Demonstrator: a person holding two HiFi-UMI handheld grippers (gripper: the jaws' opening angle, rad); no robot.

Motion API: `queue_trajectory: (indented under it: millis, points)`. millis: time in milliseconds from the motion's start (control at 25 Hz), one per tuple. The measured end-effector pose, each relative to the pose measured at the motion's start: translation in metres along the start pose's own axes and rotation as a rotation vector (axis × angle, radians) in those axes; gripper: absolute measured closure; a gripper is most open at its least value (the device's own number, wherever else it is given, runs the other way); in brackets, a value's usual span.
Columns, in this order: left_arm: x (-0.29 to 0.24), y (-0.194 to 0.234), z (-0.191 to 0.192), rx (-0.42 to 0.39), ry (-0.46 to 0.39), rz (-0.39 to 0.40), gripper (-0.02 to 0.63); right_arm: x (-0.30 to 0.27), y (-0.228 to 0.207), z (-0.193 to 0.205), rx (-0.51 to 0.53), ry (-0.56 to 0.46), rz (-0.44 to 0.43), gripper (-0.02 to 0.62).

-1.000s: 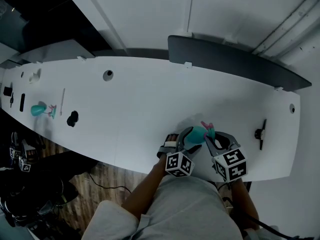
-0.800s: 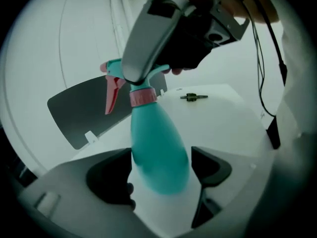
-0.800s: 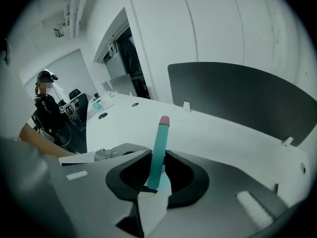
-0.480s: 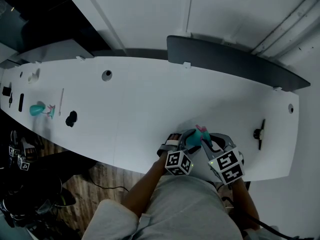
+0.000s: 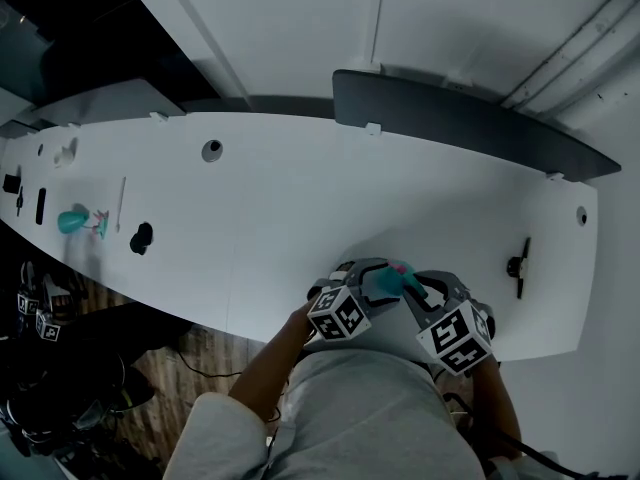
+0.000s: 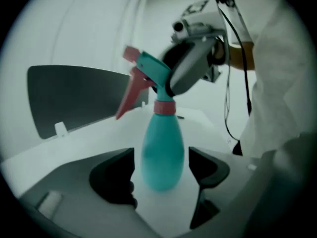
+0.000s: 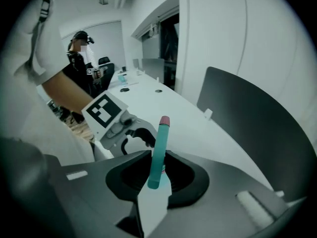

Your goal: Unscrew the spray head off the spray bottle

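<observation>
At the counter's (image 5: pixel 300 198) near edge, the spray bottle (image 6: pixel 162 148) stands between the left hand-held gripper's (image 6: pixel 159 176) parted jaws, seemingly unpressed. Its spray head (image 7: pixel 159 148) is clamped by the right hand-held gripper (image 7: pixel 157 176).

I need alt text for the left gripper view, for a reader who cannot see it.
A teal spray bottle is upright between the open jaws of the left hand-held gripper, which do not touch it, while the right hand-held gripper clamps its spray head.
</observation>
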State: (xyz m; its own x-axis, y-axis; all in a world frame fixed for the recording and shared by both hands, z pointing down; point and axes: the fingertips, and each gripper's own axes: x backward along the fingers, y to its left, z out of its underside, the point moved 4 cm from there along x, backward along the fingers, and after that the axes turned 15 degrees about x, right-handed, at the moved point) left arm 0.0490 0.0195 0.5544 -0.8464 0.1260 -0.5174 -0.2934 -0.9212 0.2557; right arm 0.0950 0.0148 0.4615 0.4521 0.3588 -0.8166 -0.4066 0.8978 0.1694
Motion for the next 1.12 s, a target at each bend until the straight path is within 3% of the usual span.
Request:
queue_trajectory:
  millis: [120, 240, 440, 560, 680, 760, 840, 960, 1000, 1120]
  points:
    - [0.014, 0.009, -0.006, 0.142, -0.102, -0.127, 0.258, 0.004, -0.016, 0.01, -0.218, 0.003, 0.062, 0.505]
    - [0.009, 0.0, 0.002, 0.1, -0.069, -0.213, 0.256, 0.002, -0.022, 0.01, -0.356, -0.022, 0.081, 0.505]
    - [-0.009, -0.004, 0.002, 0.035, -0.038, -0.357, 0.259, -0.003, -0.023, 0.001, -0.339, -0.005, 0.12, 0.505]
    - [-0.016, -0.003, 0.003, 0.016, -0.017, -0.393, 0.273, -0.005, -0.017, -0.004, -0.332, 0.001, 0.104, 0.505]
    - [-0.017, -0.002, 0.004, 0.011, -0.009, -0.357, 0.279, -0.006, -0.012, -0.006, -0.283, 0.009, 0.097, 0.505]
    - [-0.016, -0.003, 0.005, 0.002, -0.013, -0.293, 0.279, -0.005, -0.01, -0.008, -0.223, -0.001, 0.076, 0.505]
    - [-0.013, -0.006, 0.007, -0.027, -0.003, -0.18, 0.281, -0.004, -0.001, -0.012, -0.079, -0.021, 0.031, 0.505]
    - [-0.009, -0.011, 0.013, -0.131, 0.06, 0.009, 0.285, -0.001, 0.02, -0.014, 0.222, -0.041, -0.066, 0.505]
    - [-0.007, -0.013, 0.015, -0.165, 0.085, 0.06, 0.285, -0.001, 0.025, -0.012, 0.274, -0.043, -0.096, 0.505]
    - [-0.007, -0.017, 0.018, -0.191, 0.121, 0.13, 0.285, 0.0, 0.027, -0.008, 0.264, -0.038, -0.128, 0.505]
